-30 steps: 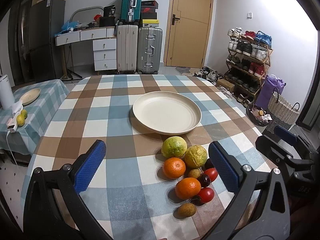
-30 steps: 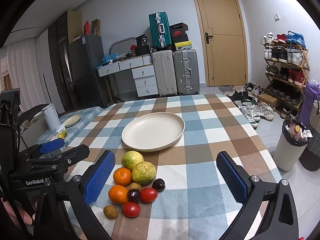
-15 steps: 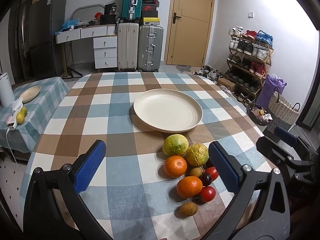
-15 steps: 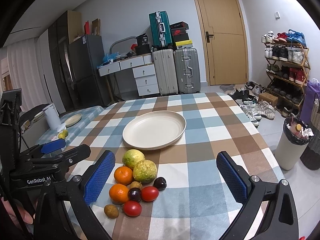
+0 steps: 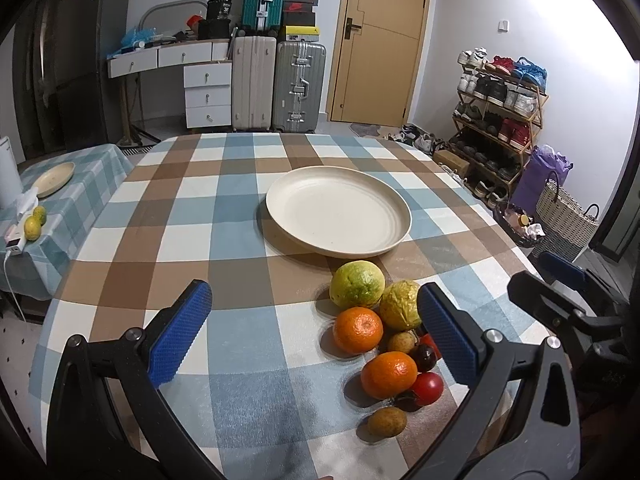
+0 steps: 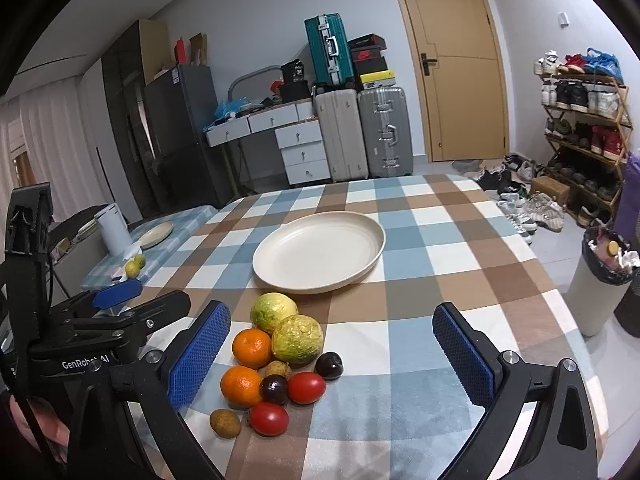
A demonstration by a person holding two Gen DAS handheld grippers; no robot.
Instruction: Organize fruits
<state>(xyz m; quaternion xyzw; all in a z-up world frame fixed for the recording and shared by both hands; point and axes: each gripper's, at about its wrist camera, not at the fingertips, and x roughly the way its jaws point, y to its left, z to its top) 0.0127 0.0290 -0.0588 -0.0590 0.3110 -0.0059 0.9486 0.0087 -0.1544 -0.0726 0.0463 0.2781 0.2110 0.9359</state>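
An empty cream plate [image 5: 338, 209] [image 6: 319, 251] sits mid-table on a checked cloth. In front of it lies a heap of fruit: a green-yellow citrus [image 5: 357, 284] [image 6: 273, 312], a yellow wrinkled fruit [image 5: 400, 310] [image 6: 297, 340], two oranges [image 5: 357, 329] [image 5: 389, 374] [image 6: 252, 348] [image 6: 241, 385], red tomatoes [image 6: 306, 387] [image 6: 269, 418], dark plums [image 6: 329, 365] and small brown fruits [image 5: 387, 421] [image 6: 225, 423]. My left gripper [image 5: 316, 332] is open and empty, above the table just left of the heap. My right gripper [image 6: 332, 360] is open and empty, with the heap near its left finger.
A side table [image 5: 72, 184] at the left holds a small plate [image 5: 54, 178], two lemons [image 5: 34, 226] and a white jug [image 6: 114, 230]. Suitcases, drawers and a door stand behind. A shoe rack [image 5: 500, 120], a bin [image 6: 600, 280] and a basket [image 5: 564, 216] stand at the right.
Both grippers have shifted slightly; the plate and fruit appear a little lower and nearer in both views. Nothing was grasped or moved on the table.
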